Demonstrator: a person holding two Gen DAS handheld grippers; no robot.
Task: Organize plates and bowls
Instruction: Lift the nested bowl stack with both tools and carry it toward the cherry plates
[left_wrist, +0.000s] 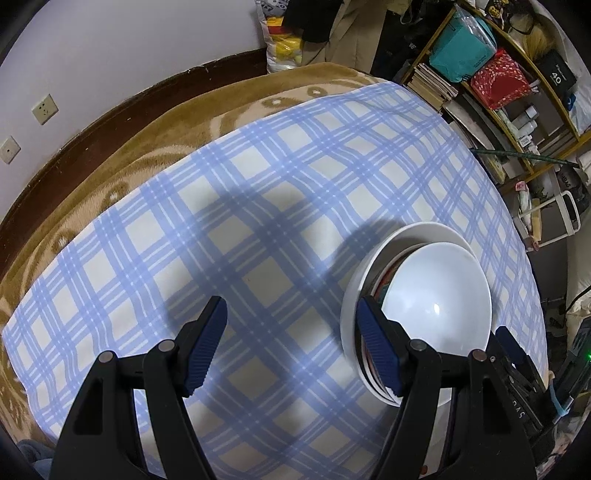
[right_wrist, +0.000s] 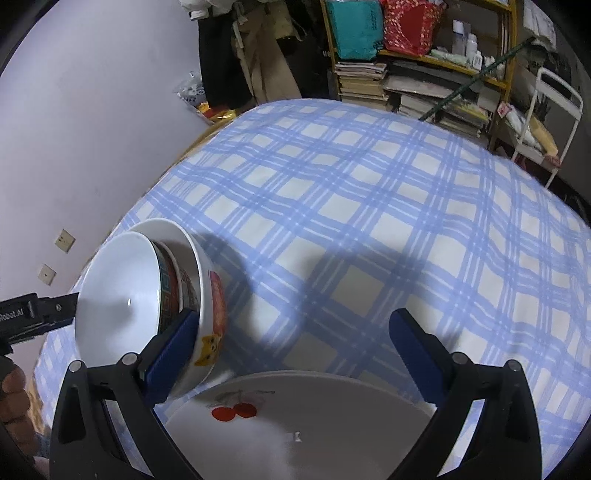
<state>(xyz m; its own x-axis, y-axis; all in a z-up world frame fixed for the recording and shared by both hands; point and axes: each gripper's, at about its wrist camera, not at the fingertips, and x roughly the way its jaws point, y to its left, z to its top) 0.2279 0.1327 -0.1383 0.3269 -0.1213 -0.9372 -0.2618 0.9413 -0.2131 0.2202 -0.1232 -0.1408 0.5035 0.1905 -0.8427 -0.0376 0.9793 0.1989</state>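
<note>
We look down on the blue-checked tablecloth (left_wrist: 258, 206), where a nest of bowls (right_wrist: 155, 302) leans against the rim of a white plate (right_wrist: 295, 424) printed with red cherries, the outer bowl showing an orange cat. Our left gripper (left_wrist: 291, 347) stands wide open over bare cloth and our right gripper (right_wrist: 291, 350) gapes, holding nothing. Smallest: "Robot.AI" reads on the left gripper's body, "40" on a shelf box (left_wrist: 556, 75).

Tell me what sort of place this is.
Probably a lived-in room at home, used partly for storage: a checked cloth covers the work surface, cluttered shelves hold books and boxes, and clothes hang by the wall.
</note>
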